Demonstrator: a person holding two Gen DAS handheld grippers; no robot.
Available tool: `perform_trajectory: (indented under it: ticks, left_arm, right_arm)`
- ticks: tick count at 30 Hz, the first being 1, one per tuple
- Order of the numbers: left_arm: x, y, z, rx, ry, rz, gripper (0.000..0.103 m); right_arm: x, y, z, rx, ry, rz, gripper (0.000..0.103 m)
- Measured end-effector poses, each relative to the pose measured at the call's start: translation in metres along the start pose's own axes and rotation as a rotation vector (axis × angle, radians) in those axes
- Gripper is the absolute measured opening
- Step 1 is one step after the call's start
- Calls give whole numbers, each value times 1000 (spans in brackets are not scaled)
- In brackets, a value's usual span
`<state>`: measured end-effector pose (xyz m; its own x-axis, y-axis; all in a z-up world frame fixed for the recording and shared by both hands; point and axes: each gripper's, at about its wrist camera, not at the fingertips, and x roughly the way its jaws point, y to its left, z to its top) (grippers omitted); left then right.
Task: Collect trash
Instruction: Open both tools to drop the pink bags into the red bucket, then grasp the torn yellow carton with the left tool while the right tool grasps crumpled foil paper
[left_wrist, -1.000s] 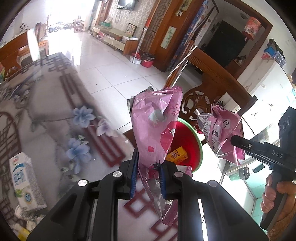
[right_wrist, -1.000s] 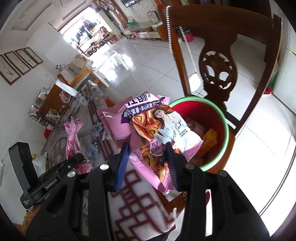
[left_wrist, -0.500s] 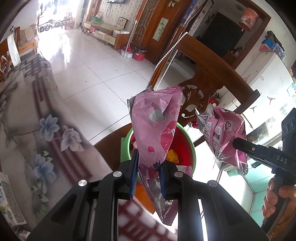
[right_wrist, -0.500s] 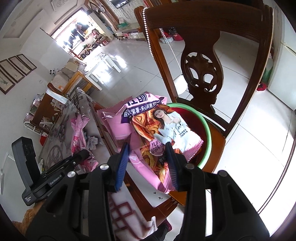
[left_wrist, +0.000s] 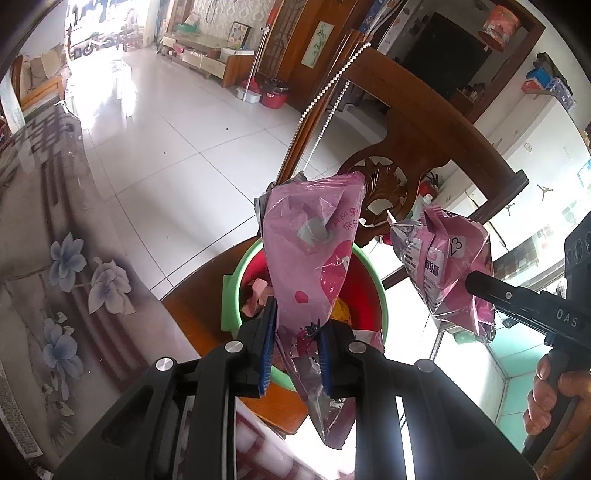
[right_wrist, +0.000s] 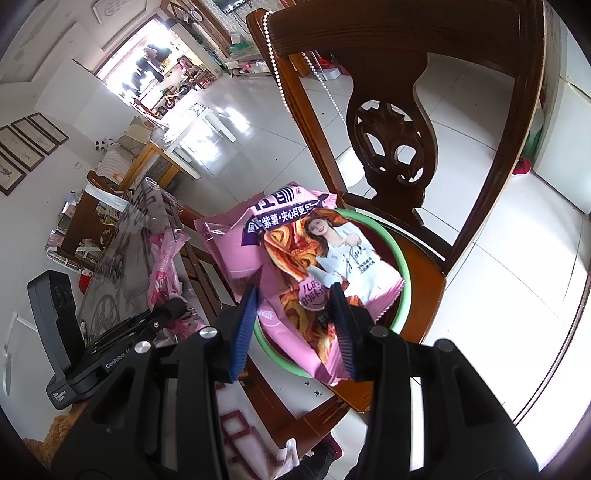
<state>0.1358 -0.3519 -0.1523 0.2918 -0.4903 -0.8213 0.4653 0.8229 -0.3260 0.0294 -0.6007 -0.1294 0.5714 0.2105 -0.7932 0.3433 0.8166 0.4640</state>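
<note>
Both grippers have slid off the counter (left_wrist: 44, 229) and out over the chair (right_wrist: 413, 254) since a second ago, so the bin (left_wrist: 364, 264) sitting on the seat now shows right past the fingers instead of off to the side. Left gripper (left_wrist: 295, 345) has its fingers clamped tight on the lower part of a crumpled pink bag (left_wrist: 314, 258); the bag sticks up well beyond the fingertips and its tail hangs down below them, and it's hovering right above the bin's open mouth. You can see scraps inside the bin, a pink bit and something yellow, just ahead of the blue pads (left_wrist: 266, 347). Right gripper (right_wrist: 293, 323) is squeezed on a snack pack (right_wrist: 317, 266), pink and purple with a printed photo on the front, pads pressing its lower sides while most of the pack fans out beyond the fingers. From the right wrist view that pack covers most of the bin, only the green rim (right_wrist: 400, 269) peeking out on the far side. In the left view the same pack (left_wrist: 443, 266) hangs off to the right of the left fingers, beside the bin rather than clearly over it, with a hand (left_wrist: 557, 398) on the handle. A bead string (left_wrist: 325, 96) dangles off the chair back further out.
</note>
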Motion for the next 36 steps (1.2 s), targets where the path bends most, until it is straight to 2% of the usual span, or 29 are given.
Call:
perform_trajectory:
  ticks: [2, 7, 8, 10, 11, 12, 13, 15, 25, 30, 36]
  left_arm:
    - [4, -1, 1, -5, 7, 3, 23]
    - [10, -3, 2, -2, 22, 1, 23]
    - [11, -4, 2, -2, 23, 3, 26]
    - [11, -2, 2, -5, 23, 7, 44]
    - [12, -2, 2, -7, 20, 11, 65]
    - [10, -2, 2, -10, 8, 11, 70]
    - [9, -1, 1, -13, 1, 10, 70]
    - [10, -2, 2, -12, 8, 10, 70]
    - [1, 1, -1, -10, -2, 6, 70]
    - [-19, 8, -7, -9, -28, 4, 70]
    - [-56, 29, -21, -27, -76, 14, 70]
  right_arm:
    - [0, -1, 1, 2, 1, 2, 39]
    - [1, -1, 1, 1, 0, 1, 39]
    - [1, -2, 2, 4, 0, 2, 39]
    - [1, -2, 2, 1, 0, 5, 40]
    - [2, -2, 2, 1, -1, 7, 41]
    - [3, -3, 3, 7, -1, 14, 42]
    - [4, -5, 3, 22, 3, 27, 50]
    - [5, -7, 2, 53, 0, 39, 55]
    - [8, 3, -6, 40, 12, 40, 55]
    - [9, 15, -13, 31, 14, 45, 55]
    - [14, 46, -29, -7, 33, 61, 55]
